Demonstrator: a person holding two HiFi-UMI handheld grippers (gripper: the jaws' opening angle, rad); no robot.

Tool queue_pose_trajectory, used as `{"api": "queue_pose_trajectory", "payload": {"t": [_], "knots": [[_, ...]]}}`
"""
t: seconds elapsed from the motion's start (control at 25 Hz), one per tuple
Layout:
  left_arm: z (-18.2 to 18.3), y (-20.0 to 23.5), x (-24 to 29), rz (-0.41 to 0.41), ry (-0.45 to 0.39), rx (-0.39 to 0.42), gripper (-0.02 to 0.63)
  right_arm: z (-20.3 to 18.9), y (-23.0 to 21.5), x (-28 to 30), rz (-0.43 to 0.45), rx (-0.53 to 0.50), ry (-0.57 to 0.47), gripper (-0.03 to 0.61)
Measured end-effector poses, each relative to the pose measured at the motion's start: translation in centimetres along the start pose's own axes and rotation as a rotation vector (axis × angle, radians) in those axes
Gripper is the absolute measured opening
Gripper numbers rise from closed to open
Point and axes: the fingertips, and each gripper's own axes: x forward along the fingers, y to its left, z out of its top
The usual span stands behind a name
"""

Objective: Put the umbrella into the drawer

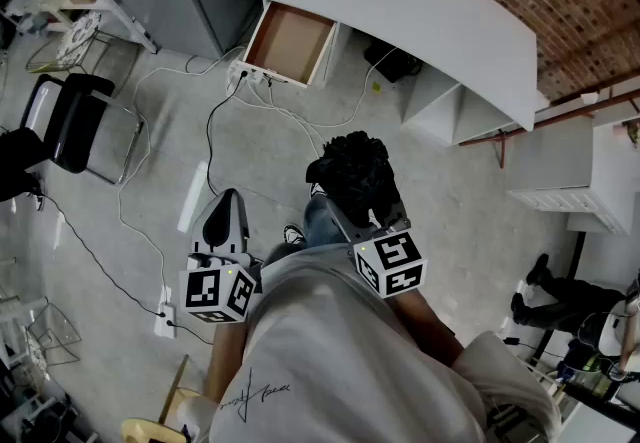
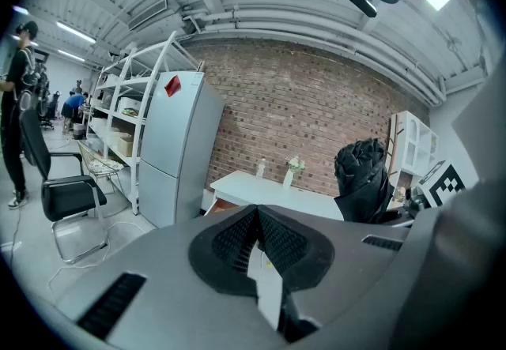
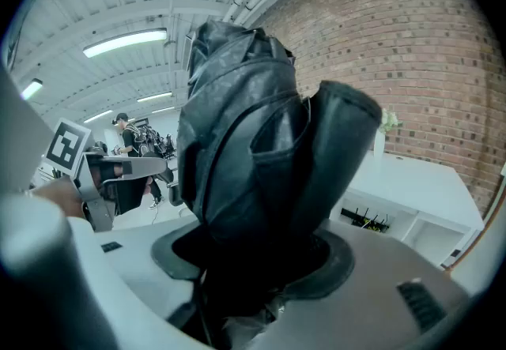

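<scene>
right gripper [image 1: 345, 209]: out front, jaws holding umbrella [image 1: 352, 166] | left gripper [image 1: 229, 201]: alongside, jaws together, empty

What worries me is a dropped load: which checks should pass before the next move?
1. Right gripper shut on the folded black fabric umbrella: ok.
2. Left gripper empty, jaws together: ok.
3. Brown wooden drawer under the white desk pulled open: ok.
4. Drawer interior free of things: ok, as far as it shows.
5. Way to the drawer: not ok, loose cables cross the grey floor.
6. Umbrella fits the drawer: cannot tell.
</scene>
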Motion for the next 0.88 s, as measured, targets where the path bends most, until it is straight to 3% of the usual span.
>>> {"api": "queue_pose_trajectory", "payload": {"t": [0.16, 0.48, 0.88], "knots": [[-0.4, -1.1, -0.4, 0.011, -0.021, -0.020, 0.018, -0.2, -0.1, -0.5, 0.007, -0.046, -0.011, 0.259], [-0.4, -0.9, -0.5, 0.035, -0.005, -0.014, 0.018, 0.6, 0.1, 0.2, 0.033, -0.040, -0.025, 0.260], [2.0, -0.7, 5.0, 0.031, 0.011, 0.000, 0.018, 4.2, -3.4, 2.8, 0.052, -0.007, -0.055, 0.264]]}}
